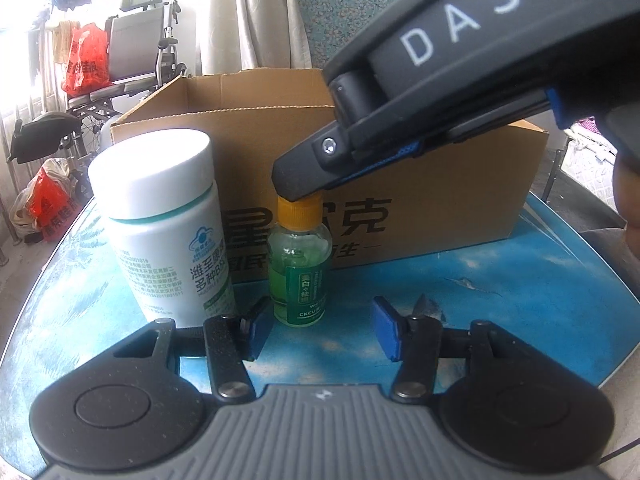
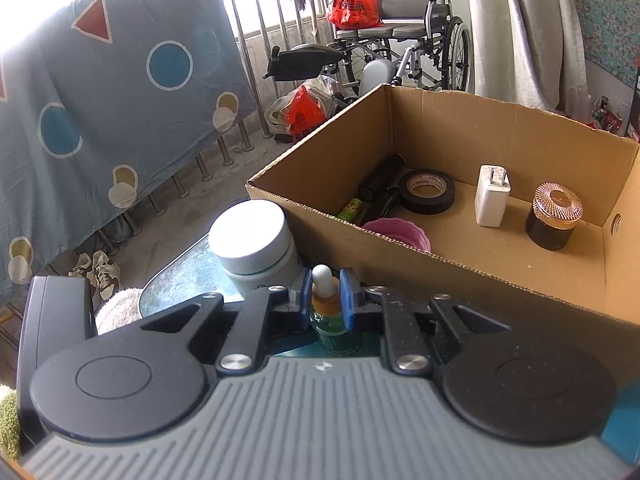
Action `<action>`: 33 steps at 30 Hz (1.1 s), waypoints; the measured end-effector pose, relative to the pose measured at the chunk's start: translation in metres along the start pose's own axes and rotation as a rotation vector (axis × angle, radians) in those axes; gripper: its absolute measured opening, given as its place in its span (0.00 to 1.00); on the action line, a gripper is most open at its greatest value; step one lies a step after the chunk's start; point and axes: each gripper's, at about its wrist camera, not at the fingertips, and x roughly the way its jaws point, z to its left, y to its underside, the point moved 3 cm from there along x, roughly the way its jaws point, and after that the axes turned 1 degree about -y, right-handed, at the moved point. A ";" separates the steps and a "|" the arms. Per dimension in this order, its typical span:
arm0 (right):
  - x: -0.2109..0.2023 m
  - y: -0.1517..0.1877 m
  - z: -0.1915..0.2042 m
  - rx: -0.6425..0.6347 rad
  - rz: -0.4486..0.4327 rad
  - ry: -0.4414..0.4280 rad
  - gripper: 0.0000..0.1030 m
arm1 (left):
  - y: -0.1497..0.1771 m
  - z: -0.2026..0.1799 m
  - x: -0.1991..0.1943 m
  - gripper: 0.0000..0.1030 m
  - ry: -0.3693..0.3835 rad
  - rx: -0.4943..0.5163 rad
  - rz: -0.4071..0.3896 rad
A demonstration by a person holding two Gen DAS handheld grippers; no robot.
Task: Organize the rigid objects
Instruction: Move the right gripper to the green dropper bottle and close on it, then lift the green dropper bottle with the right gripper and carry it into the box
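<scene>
With the right claw (image 2: 326,298) clamped on the small green bottle's (image 1: 301,272) cap and the left claw (image 1: 318,330) half open and empty, the bottle is best lifted straight up, then carried into the cardboard box (image 2: 500,276) ahead.

A round blue-patterned table (image 1: 480,280) fills the lower frame. On it stand 3 things: a cardboard box (image 1: 440,208) at centre, a white jar (image 1: 168,232) at left, and a small green bottle (image 1: 300,272) beside it.
</scene>
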 end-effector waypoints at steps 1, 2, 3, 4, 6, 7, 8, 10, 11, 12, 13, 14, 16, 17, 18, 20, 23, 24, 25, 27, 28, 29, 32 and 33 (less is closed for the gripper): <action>-0.002 0.002 -0.003 0.006 0.000 0.008 0.14 | 0.001 -0.004 0.000 0.52 0.012 0.007 -0.002; -0.004 0.003 -0.005 0.011 0.001 0.018 0.14 | 0.000 -0.006 0.000 0.52 0.022 0.012 -0.003; -0.006 0.004 -0.007 0.017 0.002 0.026 0.14 | 0.000 -0.009 0.001 0.52 0.039 0.021 -0.004; -0.009 0.005 -0.011 0.026 0.004 0.036 0.14 | 0.000 -0.012 0.001 0.52 0.055 0.033 -0.003; -0.014 0.008 -0.017 0.045 0.006 0.050 0.14 | 0.000 -0.019 0.001 0.52 0.084 0.071 -0.001; -0.018 0.010 -0.021 0.061 0.008 0.055 0.14 | -0.001 -0.021 0.000 0.52 0.087 0.080 -0.004; -0.021 0.012 -0.023 0.069 0.009 0.057 0.14 | -0.003 -0.023 -0.001 0.52 0.085 0.084 -0.010; -0.024 0.015 -0.028 0.081 0.011 0.066 0.14 | -0.006 -0.026 0.000 0.52 0.073 0.088 -0.016; -0.025 0.015 -0.029 0.082 0.010 0.070 0.14 | -0.007 -0.026 0.001 0.52 0.065 0.092 -0.012; -0.025 0.016 -0.030 0.083 0.010 0.072 0.14 | -0.008 -0.027 0.004 0.52 0.057 0.095 -0.003; -0.025 0.016 -0.031 0.084 0.010 0.070 0.14 | -0.010 -0.026 0.007 0.52 0.047 0.097 0.008; -0.026 0.016 -0.031 0.085 0.009 0.068 0.14 | -0.011 -0.027 0.010 0.49 0.043 0.094 0.014; -0.026 0.016 -0.029 0.081 0.005 0.069 0.14 | -0.012 -0.027 0.012 0.41 0.047 0.089 0.017; -0.026 0.016 -0.029 0.080 0.002 0.069 0.14 | -0.012 -0.027 0.014 0.38 0.044 0.087 0.016; -0.026 0.016 -0.029 0.081 -0.001 0.068 0.14 | -0.012 -0.028 0.015 0.33 0.037 0.090 0.015; -0.027 0.017 -0.029 0.079 -0.006 0.070 0.14 | -0.013 -0.029 0.017 0.32 0.022 0.096 0.011; -0.029 0.018 -0.028 0.080 -0.010 0.069 0.14 | -0.014 -0.029 0.014 0.32 0.032 0.084 0.016; -0.031 0.018 -0.027 0.079 -0.012 0.070 0.14 | -0.014 -0.030 0.011 0.32 0.032 0.088 0.012; -0.034 0.018 -0.026 0.076 -0.016 0.071 0.14 | -0.014 -0.030 0.006 0.32 0.029 0.093 0.005; -0.044 0.017 -0.020 0.065 -0.029 0.075 0.14 | -0.017 -0.033 -0.004 0.32 0.023 0.086 -0.009; -0.051 0.015 -0.016 0.053 -0.043 0.075 0.14 | -0.020 -0.034 -0.010 0.32 0.023 0.076 -0.013; -0.057 0.014 -0.012 0.044 -0.055 0.075 0.14 | -0.025 -0.035 -0.020 0.32 0.023 0.065 -0.022; -0.084 0.002 0.002 0.005 -0.117 0.068 0.14 | -0.041 -0.039 -0.043 0.32 0.000 0.069 -0.069; -0.091 -0.003 0.004 -0.002 -0.138 0.063 0.14 | -0.047 -0.039 -0.049 0.32 -0.003 0.070 -0.085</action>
